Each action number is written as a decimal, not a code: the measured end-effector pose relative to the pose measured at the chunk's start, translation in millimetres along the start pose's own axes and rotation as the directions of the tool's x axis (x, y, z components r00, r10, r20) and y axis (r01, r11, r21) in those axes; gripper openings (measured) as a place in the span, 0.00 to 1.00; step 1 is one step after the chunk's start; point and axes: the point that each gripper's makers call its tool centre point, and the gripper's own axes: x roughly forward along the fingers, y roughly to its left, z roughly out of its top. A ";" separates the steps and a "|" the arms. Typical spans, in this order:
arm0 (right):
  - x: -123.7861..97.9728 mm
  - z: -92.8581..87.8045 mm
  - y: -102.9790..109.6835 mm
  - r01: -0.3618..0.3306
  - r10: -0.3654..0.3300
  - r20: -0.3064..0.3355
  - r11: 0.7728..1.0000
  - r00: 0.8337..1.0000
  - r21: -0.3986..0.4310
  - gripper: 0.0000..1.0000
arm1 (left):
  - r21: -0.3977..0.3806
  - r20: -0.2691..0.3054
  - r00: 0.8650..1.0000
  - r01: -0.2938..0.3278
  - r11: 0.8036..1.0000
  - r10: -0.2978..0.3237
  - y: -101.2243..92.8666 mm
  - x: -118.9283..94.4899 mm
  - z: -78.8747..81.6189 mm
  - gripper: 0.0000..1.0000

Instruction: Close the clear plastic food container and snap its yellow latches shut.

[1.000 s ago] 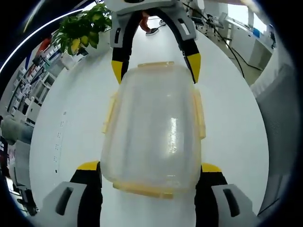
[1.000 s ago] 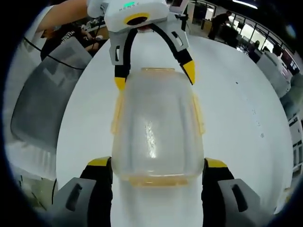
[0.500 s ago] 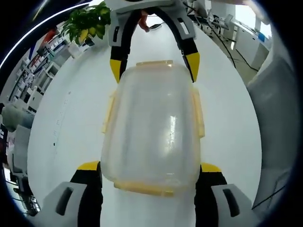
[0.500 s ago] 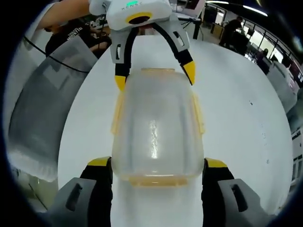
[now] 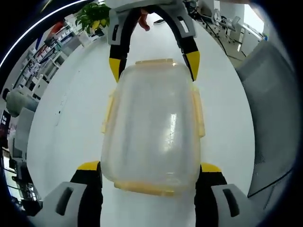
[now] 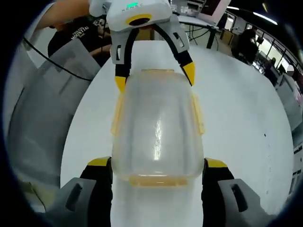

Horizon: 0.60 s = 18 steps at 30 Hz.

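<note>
Background scenery has swung round behind the grippers since a second ago, the grey chair drawing nearer on one side, while the container and both grippers keep the same places in both views, so it is the cameras that have turned.

Broad white tabletop [image 5: 71,123] spreads under everything. Above it, at centre, sits the clear rounded-rectangular plastic food container [image 5: 154,127], lid on, held between the two grippers facing each other from opposite ends. In the left gripper view, the left gripper [image 5: 150,166] with black, yellow-tipped jaws brackets the near end, jaws wide at either corner and seemingly bearing on the box; the right gripper [image 5: 154,61] brackets the far end likewise. The right gripper view mirrors this, with the right gripper [image 6: 158,163] near and the left gripper [image 6: 154,75] far.

Lid appears seated, so closing looks done. Thin yellow latches [image 5: 199,111] on the long sides look to stand a little off the walls, and the end latch [image 5: 146,188] lies along the near rim; whether any is snapped cannot be told. Latching probably remains.
</note>
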 end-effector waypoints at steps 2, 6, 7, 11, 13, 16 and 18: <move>4.0 6.5 1.3 -0.003 0.003 -0.002 1.000 1.000 -0.005 0.75 | -0.005 -0.001 1.000 -0.001 1.000 0.001 -1.2 -3.3 -7.0 0.77; 8.3 13.2 1.3 -0.002 0.002 0.004 1.000 1.000 -0.002 0.75 | -0.006 0.003 1.000 -0.002 1.000 0.002 0.8 -6.3 -15.5 0.77; 8.2 13.3 1.2 -0.002 0.002 0.007 1.000 1.000 0.000 0.75 | -0.007 0.006 1.000 -0.002 1.000 0.002 1.0 -6.4 -15.7 0.77; 8.1 13.0 0.5 -0.004 0.004 0.010 1.000 1.000 0.008 0.75 | -0.005 0.023 1.000 0.009 1.000 -0.009 1.9 -5.4 -13.3 0.77; 8.8 12.9 -2.8 0.007 -0.007 0.004 1.000 1.000 0.010 0.75 | 0.007 0.022 1.000 0.006 1.000 -0.006 6.2 -3.7 -13.6 0.77; 8.1 12.2 -9.4 0.013 -0.013 0.008 1.000 1.000 0.023 0.75 | 0.016 0.027 1.000 0.012 1.000 -0.012 13.2 -2.0 -13.1 0.77; 7.5 11.4 -15.0 0.016 -0.016 0.012 0.999 1.000 0.028 0.75 | 0.020 0.033 0.999 0.013 1.000 -0.014 20.1 0.0 -11.8 0.76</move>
